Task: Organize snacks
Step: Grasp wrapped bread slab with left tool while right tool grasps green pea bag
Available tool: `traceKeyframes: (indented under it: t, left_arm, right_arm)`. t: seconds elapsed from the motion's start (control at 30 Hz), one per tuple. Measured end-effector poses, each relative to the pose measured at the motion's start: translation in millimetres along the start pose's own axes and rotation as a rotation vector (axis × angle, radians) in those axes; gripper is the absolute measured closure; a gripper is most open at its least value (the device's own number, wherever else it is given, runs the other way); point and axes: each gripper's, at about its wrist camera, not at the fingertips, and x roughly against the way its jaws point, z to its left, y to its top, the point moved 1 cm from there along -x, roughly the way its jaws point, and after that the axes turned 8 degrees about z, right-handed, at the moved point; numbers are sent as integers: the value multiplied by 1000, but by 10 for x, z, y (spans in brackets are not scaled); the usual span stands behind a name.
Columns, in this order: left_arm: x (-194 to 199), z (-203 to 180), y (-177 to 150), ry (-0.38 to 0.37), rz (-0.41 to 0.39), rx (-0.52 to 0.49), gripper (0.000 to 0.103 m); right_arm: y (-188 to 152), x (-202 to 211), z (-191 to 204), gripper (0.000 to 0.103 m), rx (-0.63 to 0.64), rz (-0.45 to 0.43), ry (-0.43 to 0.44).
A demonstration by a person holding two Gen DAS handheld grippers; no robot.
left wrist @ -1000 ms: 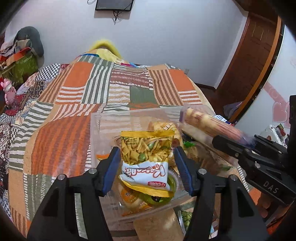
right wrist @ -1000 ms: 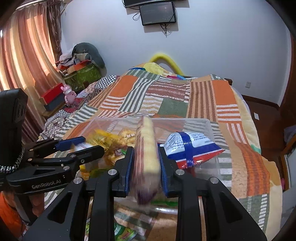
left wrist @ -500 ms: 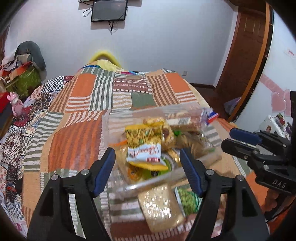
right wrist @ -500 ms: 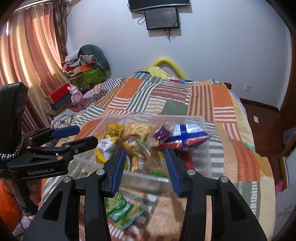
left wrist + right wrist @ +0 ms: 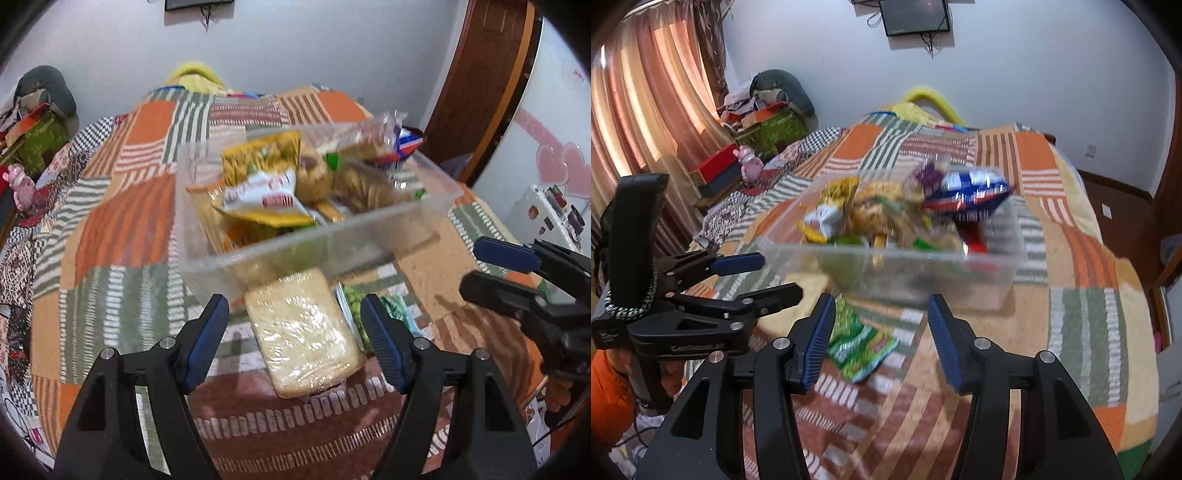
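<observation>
A clear plastic bin (image 5: 332,240) full of snack packets sits on the patchwork bed; it also shows in the right wrist view (image 5: 886,273). On top lie a yellow-white chips bag (image 5: 262,184) and a blue-red bag (image 5: 971,192). A wrapped pale cracker pack (image 5: 303,332) lies on the bed in front of the bin, between my left gripper's (image 5: 295,332) open fingers. A green packet (image 5: 857,339) lies beside it. My right gripper (image 5: 879,332) is open and empty, near the bin's front wall.
The patchwork blanket (image 5: 122,229) covers the bed. A curtain (image 5: 646,122), boxes and a pink toy (image 5: 750,166) stand at the left. A brown door (image 5: 480,85) and a white fridge (image 5: 546,214) are at the right.
Both grippers let go of their snacks into the bin and pulled back. The left gripper now hangs over the cracker pack; the right one is empty and wide open.
</observation>
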Motion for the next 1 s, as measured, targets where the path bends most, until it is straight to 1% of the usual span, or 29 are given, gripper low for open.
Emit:
traceKeyframes:
  t: [0.1, 0.17, 0.3, 0.37, 0.43, 0.5, 0.6, 0.67, 0.73, 0.8, 0.87, 0.93, 1.0]
  left_arm:
    - [-142, -15, -48, -1, 28, 15, 29]
    - [-236, -22, -83, -7, 44, 21, 29]
    - [-283, 28, -129, -34, 38, 46, 29]
    - [-255, 79, -165, -41, 29, 50, 33]
    - [-232, 121, -213, -39, 28, 34, 46]
    - [-225, 175, -259, -21, 27, 27, 47]
    - [-208, 287, -304, -17, 21, 37, 47]
    - [-216, 346, -291, -31, 25, 52, 47]
    - [-261, 374, -280, -47, 41, 67, 47]
    - [-316, 366, -274, -41, 48, 65, 47]
    - [-345, 333, -267, -18, 34, 52, 47]
    - [-343, 315, -276, -11, 23, 47, 47]
    - [-336, 322, -287, -17, 18, 48, 48]
  right_arm:
    - [-88, -64, 17, 50, 10, 28, 2]
    - [-118, -98, 23, 45, 15, 40, 0]
    - [-141, -204, 17, 44, 14, 77, 16]
    - [-125, -267, 31, 42, 18, 93, 24]
    - [-121, -315, 35, 40, 18, 101, 28]
    - [-102, -386, 37, 40, 17, 112, 27]
    - [-57, -497, 56, 38, 11, 128, 26]
    - [-31, -571, 68, 31, 7, 132, 10]
    - [-3, -657, 83, 28, 2, 143, 8]
    - [14, -714, 86, 28, -8, 156, 7]
    - [26, -756, 72, 28, -25, 171, 17]
    - [31, -784, 77, 29, -29, 175, 12]
    - [27, -773, 83, 37, -24, 169, 10]
